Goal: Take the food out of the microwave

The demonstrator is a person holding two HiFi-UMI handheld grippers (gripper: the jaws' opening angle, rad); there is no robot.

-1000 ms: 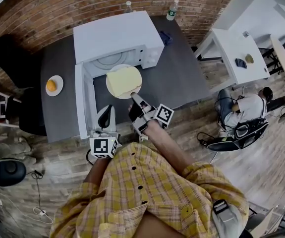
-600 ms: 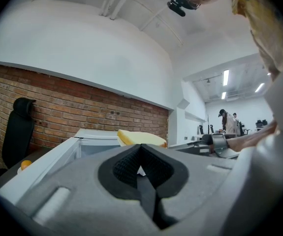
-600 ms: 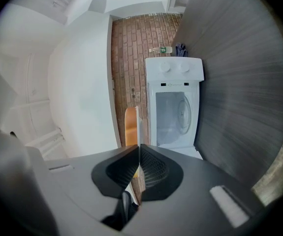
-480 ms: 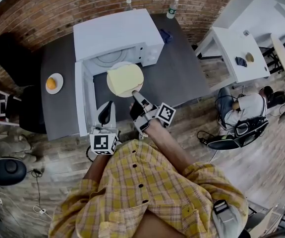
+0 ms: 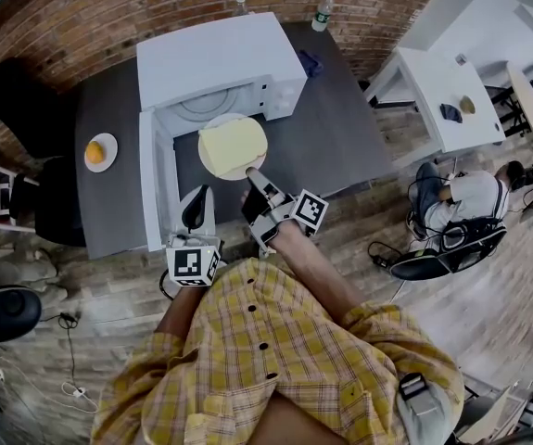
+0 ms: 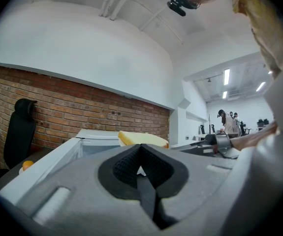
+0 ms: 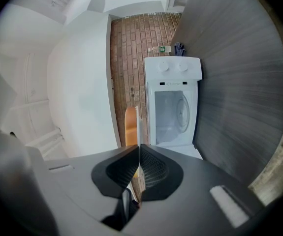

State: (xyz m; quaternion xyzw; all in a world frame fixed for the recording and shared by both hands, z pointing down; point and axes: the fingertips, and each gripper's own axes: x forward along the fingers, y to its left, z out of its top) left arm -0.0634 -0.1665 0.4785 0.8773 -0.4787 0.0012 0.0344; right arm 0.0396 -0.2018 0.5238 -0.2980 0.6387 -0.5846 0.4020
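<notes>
**A:** Where do we have the food at this point?

**B:** The pale yellow slab of food (image 5: 234, 146) lies on the round white plate (image 5: 218, 119). We hold that plate just in front of the boxy white microwave (image 5: 215, 63), outside its cavity and over the middle of the dark grey surface (image 5: 331, 146). We cannot tell whether the plate touches the surface.

**A:** How are we gripping it?

**B:** Our right claw (image 5: 250, 173) pinches the plate's near rim, which runs edge-on between the black pads (image 7: 153, 168). We judge that we take the rim rather than the slab so the food goes untouched and the plate rides level.

**A:** And the other one?

**B:** Our left claw (image 5: 201, 193) is pressed together with nothing in it. It rests just beside the open white door (image 5: 152, 184), which swings out toward the near edge of the surface. We judge it is well placed there to push the door to.

**A:** Is anything left inside?

**B:** Only the glass turntable (image 7: 183, 113), as far as we can see.

**A:** Where should the plate go?

**B:** The bare stretch toward the right edge looks best to us. The left edge already carries an orange (image 5: 95, 157) on a small white saucer (image 5: 110, 146).
</notes>
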